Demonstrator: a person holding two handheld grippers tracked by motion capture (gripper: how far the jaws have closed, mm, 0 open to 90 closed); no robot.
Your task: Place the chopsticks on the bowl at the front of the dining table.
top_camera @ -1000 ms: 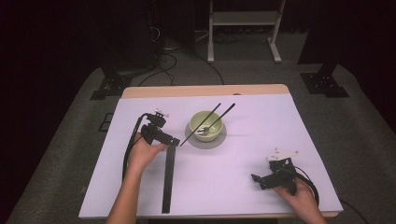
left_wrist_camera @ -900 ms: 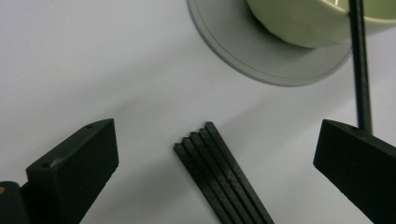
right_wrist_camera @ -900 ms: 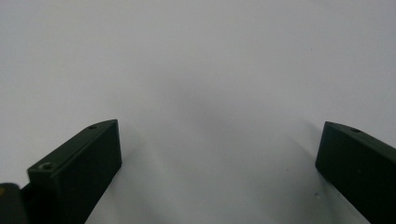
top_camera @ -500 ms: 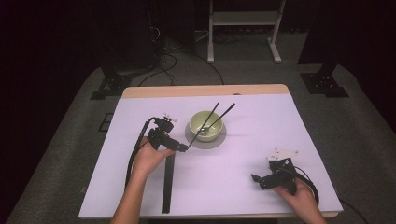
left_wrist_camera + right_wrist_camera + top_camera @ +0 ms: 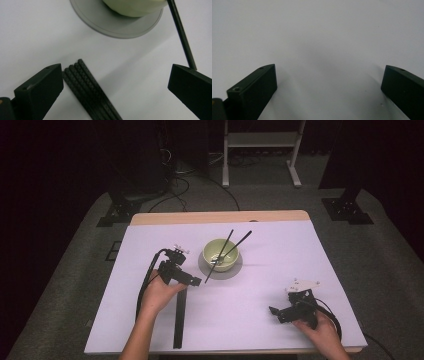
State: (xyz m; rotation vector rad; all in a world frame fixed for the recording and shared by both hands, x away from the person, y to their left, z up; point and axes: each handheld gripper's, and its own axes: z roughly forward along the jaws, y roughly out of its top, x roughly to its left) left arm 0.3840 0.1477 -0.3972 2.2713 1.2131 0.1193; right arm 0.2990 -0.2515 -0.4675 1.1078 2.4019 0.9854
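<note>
A pale green bowl (image 5: 220, 254) stands on a grey saucer (image 5: 220, 268) at mid-table, with two black chopsticks (image 5: 239, 244) leaning out of it. A bundle of black chopsticks (image 5: 179, 320) lies on the white table (image 5: 260, 270), running toward the front edge. My left gripper (image 5: 193, 280) is open just left of the saucer, over the bundle's far end. In the left gripper view the bundle (image 5: 90, 92) lies by the left jaw of my left gripper (image 5: 116, 68), with the saucer (image 5: 117, 22), the bowl (image 5: 135, 6) and one leaning chopstick (image 5: 181, 35) beyond. My right gripper (image 5: 274, 311) (image 5: 329, 67) is open over bare table at the front right.
A cable (image 5: 145, 285) loops from the left gripper toward the front edge. Another cable (image 5: 335, 320) curls behind the right gripper near the table's right front corner. A wooden strip (image 5: 220, 216) runs along the far edge.
My left gripper has moved right, closer to the saucer and bowl. The right gripper has stayed put.
</note>
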